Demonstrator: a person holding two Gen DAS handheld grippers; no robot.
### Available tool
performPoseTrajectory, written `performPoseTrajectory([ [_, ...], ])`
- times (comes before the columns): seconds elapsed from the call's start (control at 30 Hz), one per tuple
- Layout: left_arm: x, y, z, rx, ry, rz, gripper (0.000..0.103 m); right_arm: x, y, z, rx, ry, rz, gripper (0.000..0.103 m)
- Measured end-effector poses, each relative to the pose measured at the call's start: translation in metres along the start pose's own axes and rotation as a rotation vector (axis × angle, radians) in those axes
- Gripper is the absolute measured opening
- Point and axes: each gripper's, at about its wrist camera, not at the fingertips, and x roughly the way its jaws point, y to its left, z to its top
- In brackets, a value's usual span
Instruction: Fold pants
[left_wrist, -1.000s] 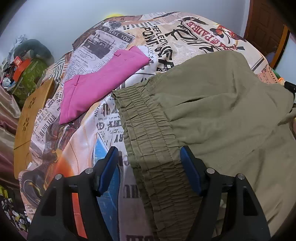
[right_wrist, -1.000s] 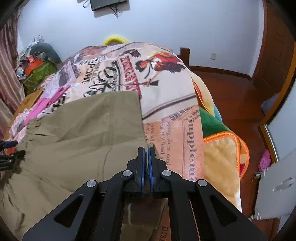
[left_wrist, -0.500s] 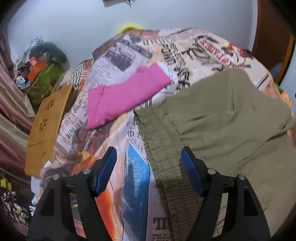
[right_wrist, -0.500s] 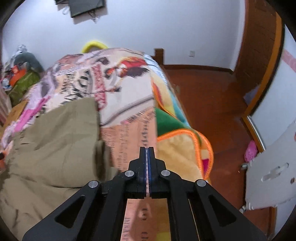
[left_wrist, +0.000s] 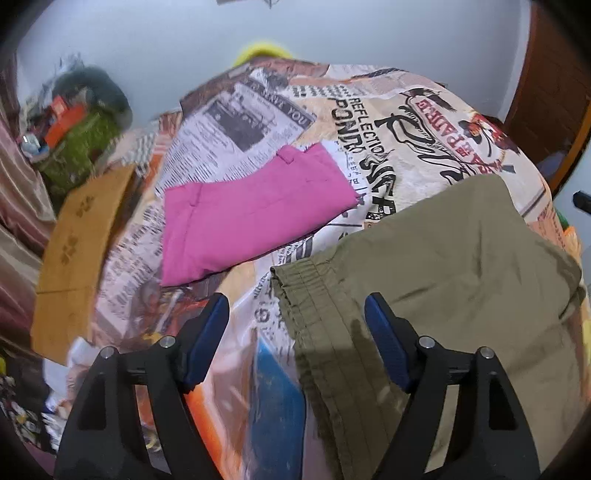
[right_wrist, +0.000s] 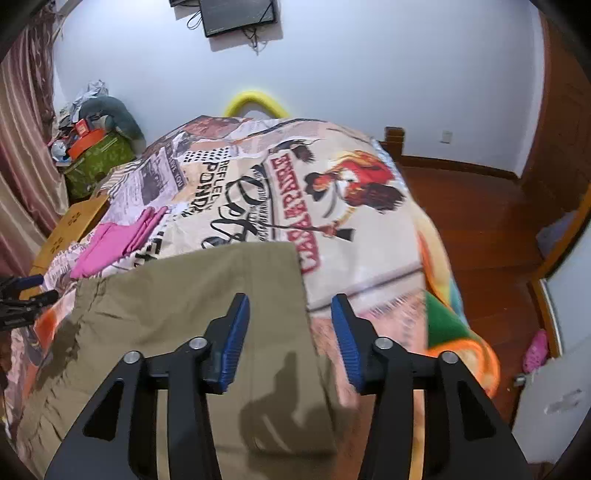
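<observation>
1. Lying folded on the bed (right_wrist: 369, 254), the pants (left_wrist: 461, 266) are showing their waistband only to the left gripper (left_wrist: 295, 325), jaws apart, empty.
2. Right gripper (right_wrist: 290, 339), jaws just opening, nothing between them, is hanging over the pants' edge, showing floor (right_wrist: 480, 221).

Newsprint-patterned bedspread (left_wrist: 388, 122) covering the bed, folded pink garment (left_wrist: 247, 214) lying on it, yellow-brown cardboard box (left_wrist: 74, 254) beside the bed, green bag (right_wrist: 99, 162) by the wall, wall-mounted dark screen (right_wrist: 236, 14), pink shoe (right_wrist: 535, 350) on the wooden floor (right_wrist: 480, 229)

Olive pants (left_wrist: 461, 266): one
Pink folded garment (left_wrist: 243, 218): one
Printed bedspread (right_wrist: 332, 206): one
Grippers: two, left gripper (left_wrist: 295, 325) and right gripper (right_wrist: 290, 332)
Wall screen (right_wrist: 236, 14): one
</observation>
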Motion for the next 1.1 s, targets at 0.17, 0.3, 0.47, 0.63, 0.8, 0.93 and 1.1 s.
performPoseTrajectory([
  [0.17, 0.033, 0.010, 0.001, -0.038, 0.062, -0.048, 0.076, 0.036, 0.003, 0.009, -0.009, 0.051, 0.005, 0.049],
  [0.3, 0.057, 0.015, -0.002, -0.062, 0.110, -0.079, 0.076, 0.066, -0.001, 0.013, -0.004, 0.103, 0.012, 0.049],
  [0.47, 0.073, 0.018, -0.003, -0.107, 0.139, -0.160, 0.076, 0.094, -0.002, 0.022, -0.016, 0.161, 0.030, 0.049],
  [0.63, 0.083, 0.016, 0.004, -0.129, 0.152, -0.188, 0.067, 0.119, -0.002, 0.028, -0.019, 0.195, 0.040, 0.049],
  [0.8, 0.088, 0.007, 0.008, -0.066, 0.148, -0.160, 0.062, 0.141, 0.001, 0.027, 0.030, 0.219, 0.072, 0.049],
  [0.93, 0.091, 0.006, 0.010, -0.067, 0.139, -0.155, 0.061, 0.146, 0.001, 0.027, 0.048, 0.182, 0.078, 0.049],
  [1.1, 0.091, 0.001, 0.012, -0.059, 0.109, -0.128, 0.053, 0.146, -0.002, 0.026, 0.061, 0.161, 0.093, 0.030],
])
